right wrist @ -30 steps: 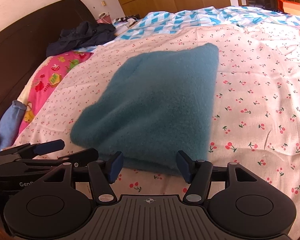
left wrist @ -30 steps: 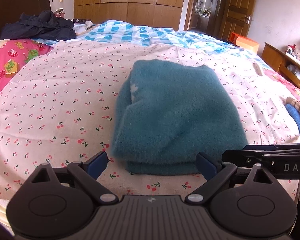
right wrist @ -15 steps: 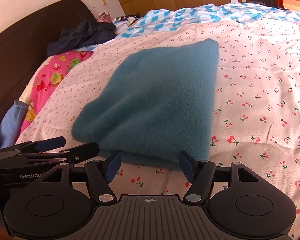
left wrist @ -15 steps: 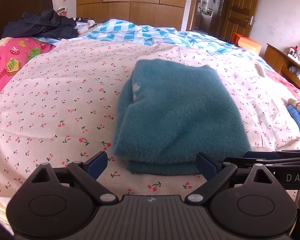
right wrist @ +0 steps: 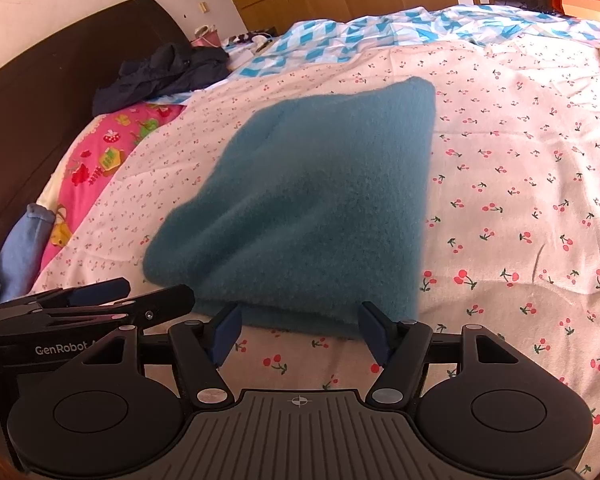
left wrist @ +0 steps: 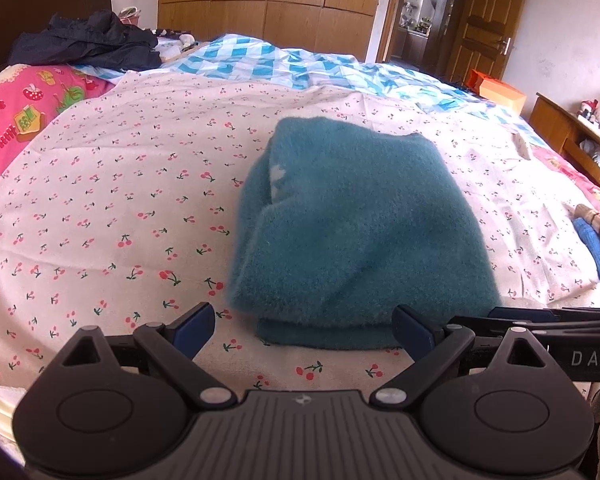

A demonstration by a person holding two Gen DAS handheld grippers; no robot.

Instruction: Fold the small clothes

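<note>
Just beyond both grippers' parted, empty fingers point(left wrist: 192, 326) point(right wrist: 374, 330), the folded teal garment point(left wrist: 356, 232) on the bedsheet point(left wrist: 100, 200).

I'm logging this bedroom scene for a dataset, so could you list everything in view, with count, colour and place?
folded fuzzy teal garment: one, teal, middle of sheet
cherry-print bed sheet: one, cream, over bed
blue-and-white checked quilt: one, far side
dark crumpled jacket: one, navy, by headboard
pink cartoon-print pillow: one, far left
orange box: one, near door
left hand-held gripper: one, black, open
right hand-held gripper: one, black, open, at the garment's near edge
</note>
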